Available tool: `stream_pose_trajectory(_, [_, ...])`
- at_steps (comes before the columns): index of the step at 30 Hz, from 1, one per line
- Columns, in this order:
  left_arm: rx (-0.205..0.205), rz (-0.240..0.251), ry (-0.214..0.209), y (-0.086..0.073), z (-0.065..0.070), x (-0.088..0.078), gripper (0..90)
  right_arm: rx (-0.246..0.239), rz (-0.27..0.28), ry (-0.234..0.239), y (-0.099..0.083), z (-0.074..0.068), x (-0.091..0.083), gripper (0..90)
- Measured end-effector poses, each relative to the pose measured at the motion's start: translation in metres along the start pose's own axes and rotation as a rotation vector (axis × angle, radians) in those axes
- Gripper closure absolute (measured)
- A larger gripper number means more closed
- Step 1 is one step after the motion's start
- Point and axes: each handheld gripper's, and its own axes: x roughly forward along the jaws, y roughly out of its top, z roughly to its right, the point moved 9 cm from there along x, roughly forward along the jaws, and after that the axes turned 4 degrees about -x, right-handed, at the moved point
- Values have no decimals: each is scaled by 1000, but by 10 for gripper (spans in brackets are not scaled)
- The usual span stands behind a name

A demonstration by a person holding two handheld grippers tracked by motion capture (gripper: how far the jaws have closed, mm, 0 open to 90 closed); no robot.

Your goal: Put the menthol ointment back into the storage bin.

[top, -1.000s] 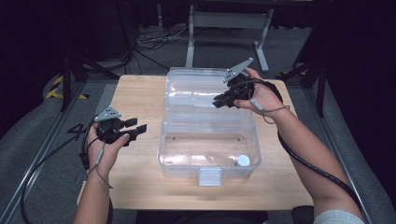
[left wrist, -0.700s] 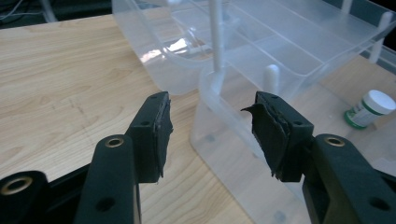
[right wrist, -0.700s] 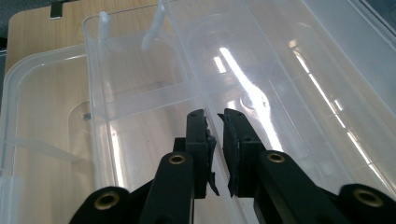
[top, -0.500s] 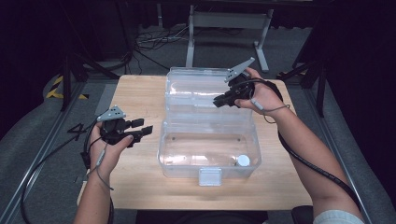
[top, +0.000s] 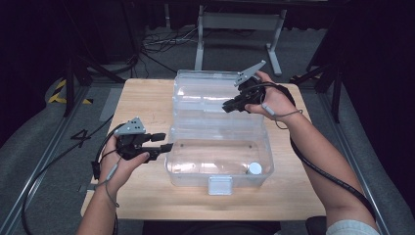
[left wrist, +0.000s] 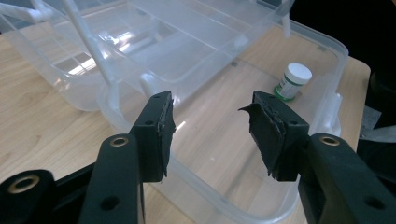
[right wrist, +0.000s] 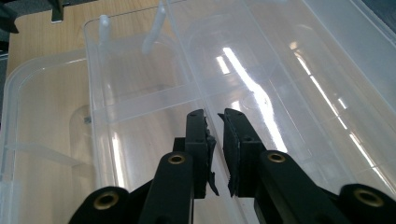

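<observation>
A clear plastic box (top: 220, 159) sits open in the middle of the wooden table (top: 142, 98); its lid (top: 210, 95) is swung back and stands behind it, away from the person; a small white-capped bottle (top: 254, 169) stands inside the box, in the near right corner.

The left gripper (top: 164, 142) hangs just beside the left wall of the box, level with the rim; its jaws have just been closing a little, yet they stand wide with nothing between them; in the left gripper view the left gripper (left wrist: 212, 126) looks across the rim into the box (left wrist: 261, 84), with the bottle (left wrist: 293, 81) at the far side.

The right gripper (top: 229, 106) is over the right part of the lid; in the right gripper view the right gripper (right wrist: 215, 135) has its jaws drawn narrow around a thin clear edge of the lid (right wrist: 261, 70), the pads close on either side of it; whether they press on it I cannot tell.
</observation>
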Motion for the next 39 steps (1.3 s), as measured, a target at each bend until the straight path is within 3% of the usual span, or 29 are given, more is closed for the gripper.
stream_pose_trajectory(16, [85, -55, -96, -12, 33, 15, 492, 13, 26, -7, -4, 1, -3, 802])
stream_pose_trajectory(27, [104, -111, -140, -24, 42, 30, 488, 12, 22, -6, -4, 1, -3, 801])
stream_pose_trajectory(39, [128, -180, -217, -39, 54, 47, 477, 14, 18, -9, -3, 0, -3, 798])
